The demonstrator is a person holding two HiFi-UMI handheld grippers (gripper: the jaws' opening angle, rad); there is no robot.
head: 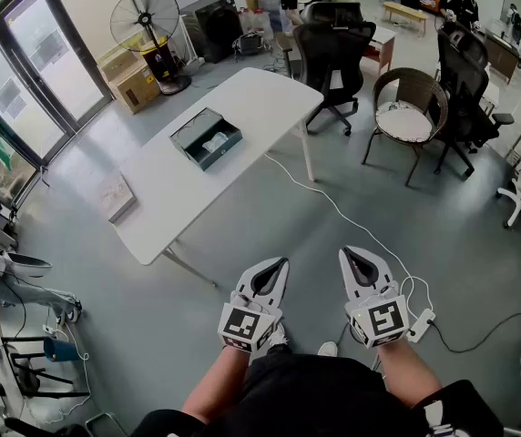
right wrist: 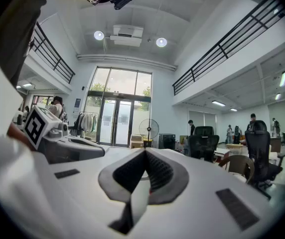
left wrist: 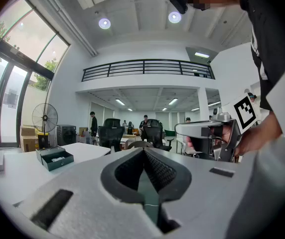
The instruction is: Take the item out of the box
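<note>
Surface: a white table (head: pixel 242 107) with rounded corners is seen in the head view; its long axis runs from lower left to upper right of that view.
Floor: smooth grey, crossed by a white cable (head: pixel 333 208) that ends at a power strip (head: pixel 422 324).
Room: a large open office. Glass doors (head: pixel 24 71) are set at the left, with a standing fan (head: pixel 147 16) and cardboard boxes (head: pixel 133 85) near them. Black office chairs (head: pixel 333 48) and a wicker chair (head: pixel 406 107) are placed beyond the table's far end.
Box (head: pixel 227 152): dark green, set on the middle of the table with its open side turned up. It is also seen far off at the left of the left gripper view (left wrist: pixel 55 157).
Item (head: pixel 215 142): a pale thing lying inside the box. It is too small for its long axis or heading to be made out.
Other thing on the table: a small flat pale box (head: pixel 117 196) lies near the table's near left end, well apart from the dark box.
Left gripper (head: pixel 281 262): held low by the person's body, well apart from the table. Its jaws are brought together, tips meeting, and nothing is gripped (left wrist: pixel 143 149).
Right gripper (head: pixel 347 251): held just beside the left one. Its jaws are likewise closed on nothing (right wrist: pixel 145 151).
</note>
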